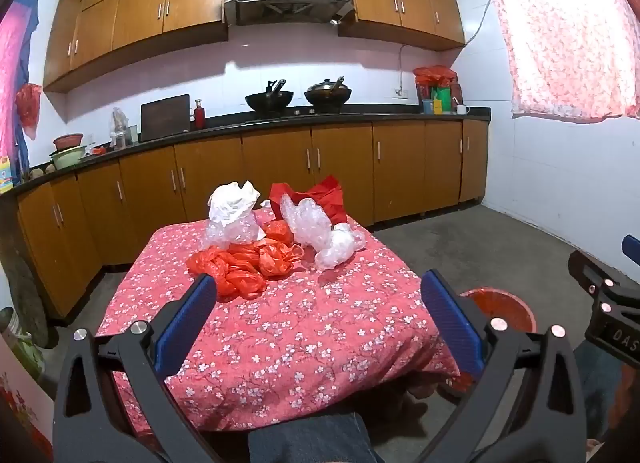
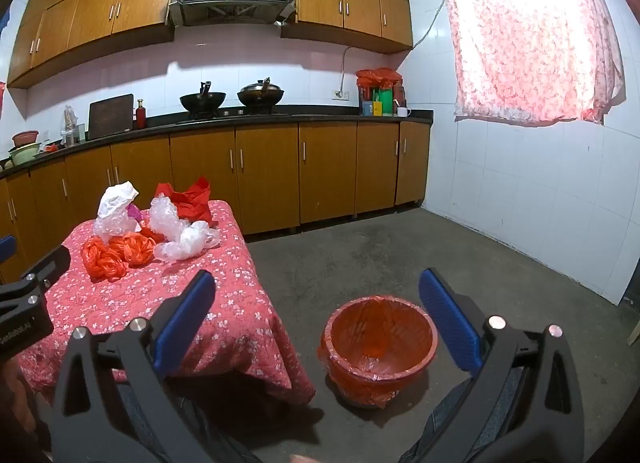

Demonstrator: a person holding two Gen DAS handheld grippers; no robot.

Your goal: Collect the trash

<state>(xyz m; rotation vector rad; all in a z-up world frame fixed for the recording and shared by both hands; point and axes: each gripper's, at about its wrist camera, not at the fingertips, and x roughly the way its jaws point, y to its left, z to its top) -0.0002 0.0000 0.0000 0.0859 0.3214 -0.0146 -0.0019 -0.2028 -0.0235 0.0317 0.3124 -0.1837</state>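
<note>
Both hand-held grippers, left [image 1: 320, 303] and right [image 2: 318, 303], gape empty; crumpled orange plastic bags [image 1: 244, 263] lie beyond the left, red lined bin [image 2: 378, 347] below the right.

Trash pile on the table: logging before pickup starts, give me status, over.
Left gripper and right gripper open, empty. Trash pile untouched on table. Lined bin on floor beside table. Nothing in the way.
</note>
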